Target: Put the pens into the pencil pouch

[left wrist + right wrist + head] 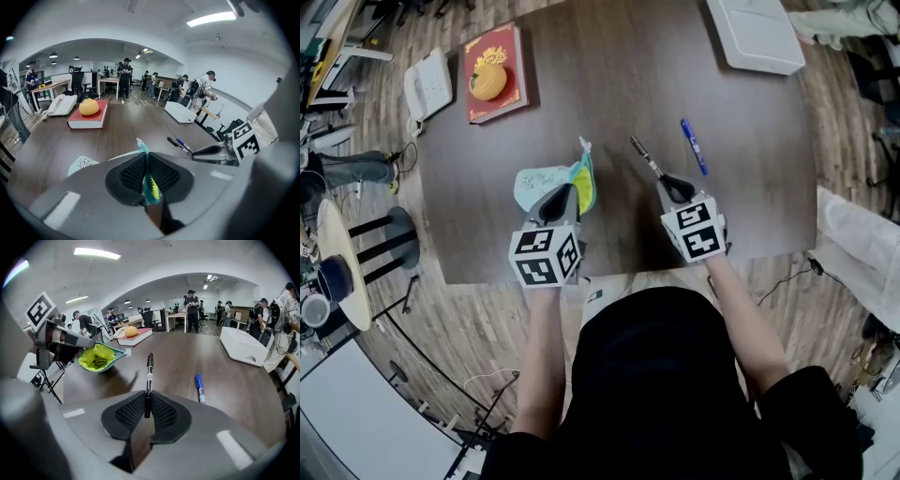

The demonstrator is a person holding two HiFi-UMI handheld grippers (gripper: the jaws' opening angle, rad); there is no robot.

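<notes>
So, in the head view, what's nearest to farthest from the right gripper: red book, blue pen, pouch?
1. Blue pen, just beyond the right gripper and its black pen.
2. Pouch, to its left, in the left gripper.
3. Red book, far-left corner of the table.

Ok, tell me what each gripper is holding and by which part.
The left gripper pinches the pencil pouch by the edge of its open mouth. The right gripper clamps the black pen at one end.
</notes>
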